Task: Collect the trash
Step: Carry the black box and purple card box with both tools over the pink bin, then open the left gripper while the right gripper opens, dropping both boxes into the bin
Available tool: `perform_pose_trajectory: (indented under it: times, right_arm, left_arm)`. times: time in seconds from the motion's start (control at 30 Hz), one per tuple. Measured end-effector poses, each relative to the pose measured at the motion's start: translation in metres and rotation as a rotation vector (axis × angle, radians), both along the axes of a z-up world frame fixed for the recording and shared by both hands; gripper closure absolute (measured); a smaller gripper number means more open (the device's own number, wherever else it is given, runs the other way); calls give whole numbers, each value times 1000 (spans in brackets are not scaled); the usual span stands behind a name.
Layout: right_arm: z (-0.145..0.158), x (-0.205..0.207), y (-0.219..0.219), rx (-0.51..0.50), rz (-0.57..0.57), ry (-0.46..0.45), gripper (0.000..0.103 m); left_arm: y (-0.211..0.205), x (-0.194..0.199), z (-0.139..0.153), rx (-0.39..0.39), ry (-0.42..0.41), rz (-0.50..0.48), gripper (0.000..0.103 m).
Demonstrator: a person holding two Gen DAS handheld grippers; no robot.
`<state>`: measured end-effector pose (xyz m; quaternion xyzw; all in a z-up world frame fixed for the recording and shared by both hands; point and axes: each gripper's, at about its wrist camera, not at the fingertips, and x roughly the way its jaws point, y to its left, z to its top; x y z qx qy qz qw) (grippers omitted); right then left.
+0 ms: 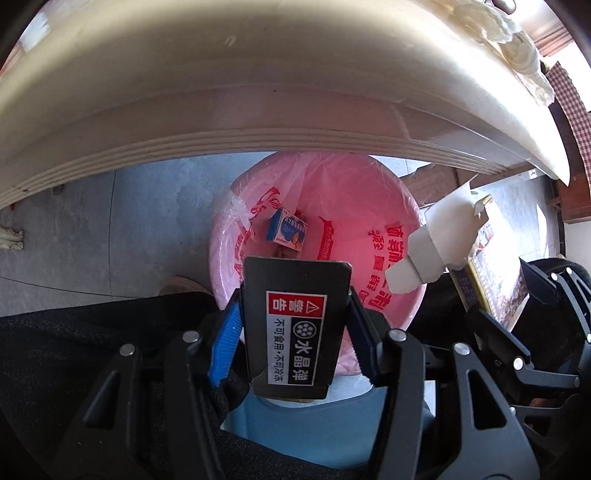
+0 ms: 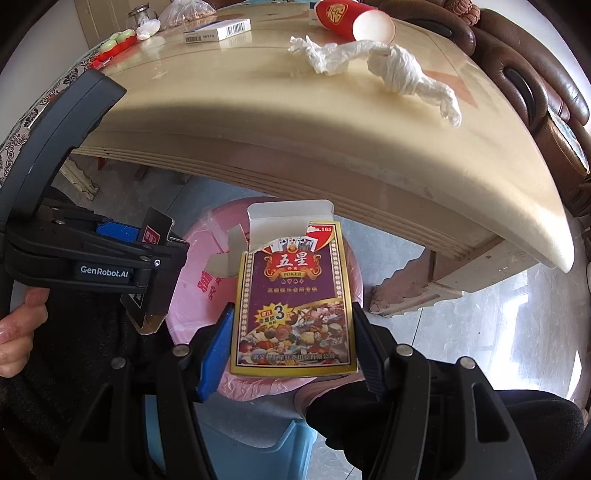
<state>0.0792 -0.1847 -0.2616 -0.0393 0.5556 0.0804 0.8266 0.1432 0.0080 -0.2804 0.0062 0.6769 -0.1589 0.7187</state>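
Left wrist view: the left gripper (image 1: 293, 332) is clamping a flat black box (image 1: 295, 328) between its blue-padded fingers (image 1: 223, 345), the box standing upright at 6 o'clock with a white label bearing a red warning panel and black Chinese print. Directly beyond it, at centre frame, the bin (image 1: 317, 236) is sitting on the floor under the table edge (image 1: 258, 140), lined with a pink bag printed in red characters; a small blue-and-white carton (image 1: 288, 234) is lying inside it toward 11 o'clock of the opening. At 3 o'clock the card box (image 1: 476, 258) is showing edge-on, its white torn flaps open and pointing over the bin rim. Right wrist view: the right gripper (image 2: 291, 339) is gripping the card box (image 2: 293, 302) by its two long sides, upright at centre frame, above the near side of the bin (image 2: 192, 280); the box is purple with a gold border, a red crest, the word POKER and a yellow starburst with a 3, and its white top flap is torn and standing open. At 9 o'clock the left gripper (image 2: 147, 273) is showing side-on with the black box (image 2: 155, 229) between its fingers. On the table (image 2: 258, 122), at 12 to 1 o'clock, a crumpled tissue (image 2: 373, 62) is lying beside a tipped red paper cup (image 2: 354, 18); a white barcode carton (image 2: 218, 31) is lying at 11 o'clock.
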Motion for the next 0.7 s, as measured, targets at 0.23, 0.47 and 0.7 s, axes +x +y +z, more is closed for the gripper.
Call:
perform_pose_trajectory:
  times: [0.23,0.47,0.7]
  right_arm:
    - [-26,11,2,19,12,59,44]
    - [-54,22,5,14,22,107,44]
    - [-72,29,4,26,23,150,44]
  left_arm:
    - [3,9,-15,15,30,51,50]
    - [2,15,-36,-10,89,96,50]
    - [-8,18,-56,15,119,87,50]
